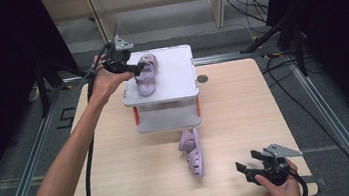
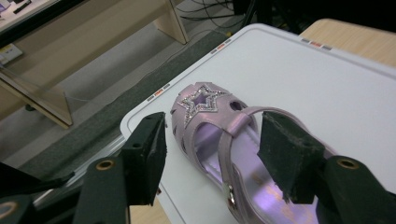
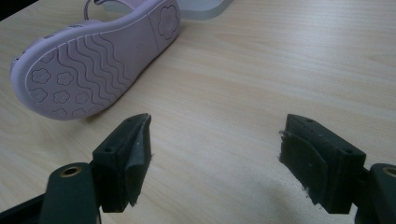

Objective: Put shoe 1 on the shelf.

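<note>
lilac sandal (image 2: 224,140) sits upright on the white shelf top (image 1: 174,70) at 11 o'clock, left gripper (image 2: 210,154) jaws spread either side, pads clear, so it reads as placed. second sandal (image 1: 193,152) lies on its side at table centre; right gripper (image 3: 215,158), spread and empty at 5 o'clock, looks staged to grab it.

One purple sandal (image 1: 146,74) sits flat on the top of a white two-level shelf (image 1: 179,74), near its left side. It has a shiny star on the toe and a strap across the middle, and its open inside faces up. The other purple sandal (image 1: 192,152) lies tipped on its side on the wooden counter (image 1: 134,158), just in front of the shelf, showing its wavy sole with little flowers.
</note>
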`<state>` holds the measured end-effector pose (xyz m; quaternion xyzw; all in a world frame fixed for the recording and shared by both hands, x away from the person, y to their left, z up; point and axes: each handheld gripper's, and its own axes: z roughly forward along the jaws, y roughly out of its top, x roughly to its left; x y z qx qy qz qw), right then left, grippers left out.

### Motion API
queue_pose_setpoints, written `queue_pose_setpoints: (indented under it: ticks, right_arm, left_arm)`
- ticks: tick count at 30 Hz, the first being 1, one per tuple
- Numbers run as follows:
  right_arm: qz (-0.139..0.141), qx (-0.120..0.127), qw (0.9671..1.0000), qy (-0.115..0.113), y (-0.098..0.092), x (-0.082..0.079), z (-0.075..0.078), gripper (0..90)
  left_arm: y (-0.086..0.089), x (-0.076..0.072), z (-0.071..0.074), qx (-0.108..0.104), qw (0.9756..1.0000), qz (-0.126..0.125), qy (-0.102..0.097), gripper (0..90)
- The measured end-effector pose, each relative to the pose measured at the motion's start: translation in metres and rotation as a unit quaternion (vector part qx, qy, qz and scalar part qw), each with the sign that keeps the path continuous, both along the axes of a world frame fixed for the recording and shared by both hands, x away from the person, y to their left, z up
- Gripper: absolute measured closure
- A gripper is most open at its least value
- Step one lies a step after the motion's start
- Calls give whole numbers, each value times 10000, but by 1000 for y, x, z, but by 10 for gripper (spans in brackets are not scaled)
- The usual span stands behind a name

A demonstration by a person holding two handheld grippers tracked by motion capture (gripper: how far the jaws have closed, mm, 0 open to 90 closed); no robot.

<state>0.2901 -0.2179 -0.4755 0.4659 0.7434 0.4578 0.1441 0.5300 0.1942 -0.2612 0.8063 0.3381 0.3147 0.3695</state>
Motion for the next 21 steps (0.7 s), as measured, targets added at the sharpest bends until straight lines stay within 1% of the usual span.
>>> queue_pose_setpoints:
  ticks: [1,2,3,4,5,6,7,8,9,11,12,13,14,15,16,17,18,19,20,21]
  right_arm:
    - [2,-17,10000,27,0,-1,1,247]
    - [-6,-100,9999,26,0,-1,1,247]
    - [4,-34,10000,-41,0,-2,1,247]
    - [-8,-88,10000,-26,0,-2,2,247]
    - [-8,-74,10000,-23,0,-2,2,247]
    - [-8,-74,10000,-23,0,-2,2,247]
    - [-9,-40,10000,46,1,-2,2,247]
    - [-9,-40,10000,46,1,-2,2,247]
    - [-34,6,9999,98,2,-1,1,247]
    - [-10,-8,10000,88,2,-1,1,246]
    - [-10,-8,10000,88,2,-1,1,246]
    - [-30,-49,10000,21,2,-2,2,246]
    - [-30,-49,10000,21,2,-2,2,246]
    - [-37,-52,10000,49,2,-2,2,246]
    - [-37,-52,10000,49,2,-2,2,246]
    - [-20,-93,9999,59,2,-1,2,246]
    - [0,-96,9999,34,2,-1,2,245]
    - [8,-59,10000,40,3,-1,2,245]
    - [42,75,10000,12,5,-1,1,245]
    - [26,90,9999,64,6,-1,1,244]
  left_arm:
    - [2,-5,2,-77,10000,-13,36,387]
    - [5,-9,4,-159,9998,-15,75,374]
    - [11,-21,8,-271,9996,31,85,364]
    - [15,-27,10,-262,9996,41,113,359]
    - [19,-34,11,-316,9994,92,142,351]
    - [19,-34,11,-316,9994,92,142,338]
    - [27,-47,11,-279,9993,118,204,326]
    - [27,-47,11,-279,9993,118,204,315]
    - [34,-59,9,-338,9990,173,251,305]
    - [44,-74,8,-411,9986,180,273,289]
    - [44,-74,8,-411,9986,180,273,285]
    - [52,-89,4,-575,9978,214,247,279]
    - [52,-89,4,-575,9978,214,247,270]
    - [61,-101,-1,-528,9980,156,324,262]
    - [61,-101,-1,-528,9980,156,324,259]
    - [63,-109,-6,-641,9973,161,332,259]
    - [67,-119,-13,-671,9972,132,303,256]
    - [68,-124,-17,-699,9971,91,289,254]
    - [68,-124,-17,-699,9971,91,289,253]
    - [71,-133,-28,-729,9972,5,195,253]
